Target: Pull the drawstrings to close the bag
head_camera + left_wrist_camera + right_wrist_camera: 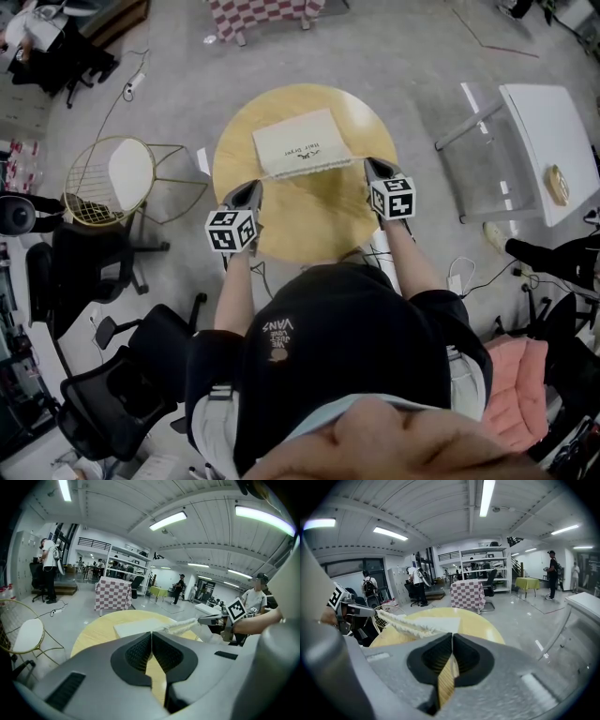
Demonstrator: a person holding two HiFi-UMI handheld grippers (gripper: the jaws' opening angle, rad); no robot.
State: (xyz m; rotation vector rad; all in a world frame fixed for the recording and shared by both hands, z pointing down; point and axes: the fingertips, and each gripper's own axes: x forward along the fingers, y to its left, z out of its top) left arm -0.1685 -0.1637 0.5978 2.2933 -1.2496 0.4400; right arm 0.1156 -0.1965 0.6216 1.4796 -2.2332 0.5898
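Round yellow table (314, 220), cream bag (298, 141) lying on its far half (near edge gathered)

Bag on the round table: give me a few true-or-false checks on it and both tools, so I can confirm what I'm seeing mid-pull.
1. The bag lies on a round wooden table. True.
2. Its mouth edge is smooth and ungathered. False: the mouth is bunched into a ruffled ridge.
3. The left tool has its jaws wide apart. False: they are closed together at one end of the mouth.
4. The right tool is closed at the mouth's other end. True.
5. The bag is plain black. False: it is cream with dark print.
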